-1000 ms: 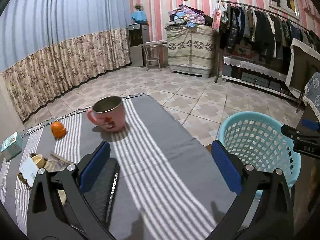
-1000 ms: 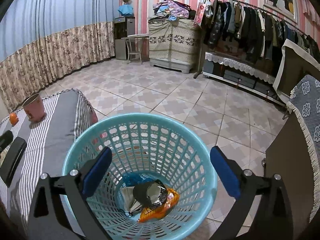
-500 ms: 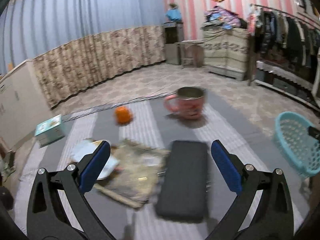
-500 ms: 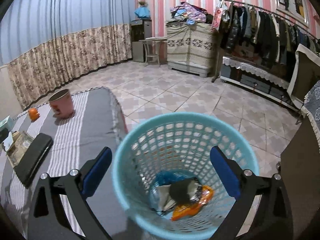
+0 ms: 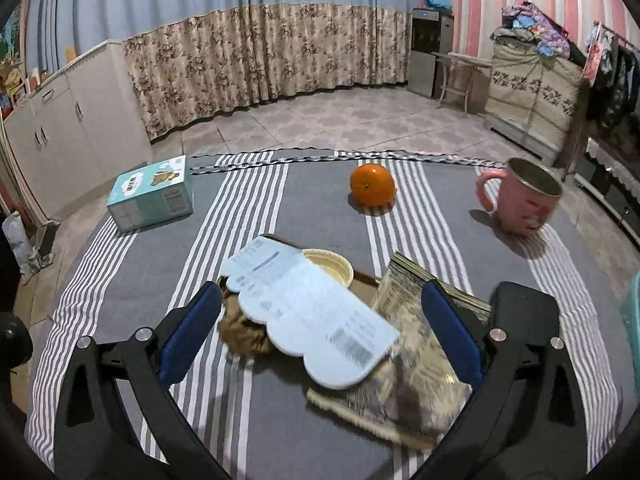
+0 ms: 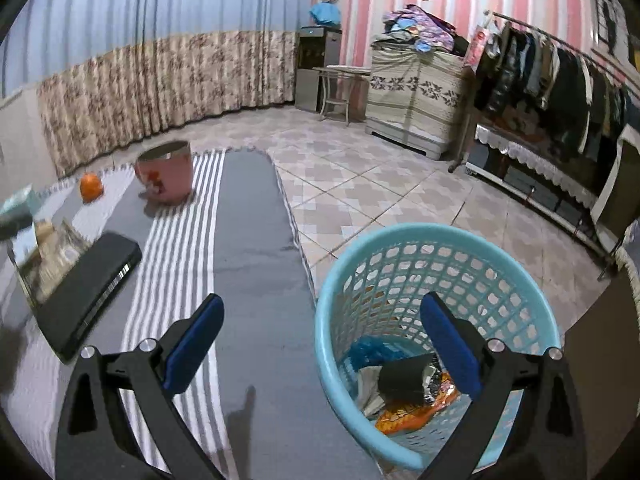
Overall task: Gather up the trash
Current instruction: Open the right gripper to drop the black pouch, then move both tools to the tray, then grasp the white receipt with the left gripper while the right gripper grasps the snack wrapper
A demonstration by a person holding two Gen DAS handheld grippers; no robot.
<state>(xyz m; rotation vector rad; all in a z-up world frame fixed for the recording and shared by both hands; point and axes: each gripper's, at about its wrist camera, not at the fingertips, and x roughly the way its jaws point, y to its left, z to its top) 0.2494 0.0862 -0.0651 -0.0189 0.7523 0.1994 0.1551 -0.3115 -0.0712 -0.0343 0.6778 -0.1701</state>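
Observation:
A pile of trash lies on the striped cloth: a pale blue cloud-shaped card (image 5: 308, 316), a crumpled printed wrapper (image 5: 412, 364), a small cream cup (image 5: 328, 266) and a brown crumpled lump (image 5: 242, 330). My left gripper (image 5: 320, 336) is open and hovers over the pile, one finger on each side. My right gripper (image 6: 320, 344) is open and empty above the table edge, next to a light blue basket (image 6: 400, 256) on the floor that holds wrappers (image 6: 404, 396). The pile also shows blurred in the right wrist view (image 6: 52, 256).
An orange (image 5: 372, 190), a pink mug (image 5: 520, 200) and a teal box (image 5: 152, 194) stand at the far side of the table. A black flat case (image 5: 524, 312) lies right of the pile. Tiled floor, a clothes rack (image 6: 552, 80) and cabinets surround the table.
My left gripper swung left from the mug and basket side to hover over the trash pile. My right gripper moved left off the basket, toward the table edge.

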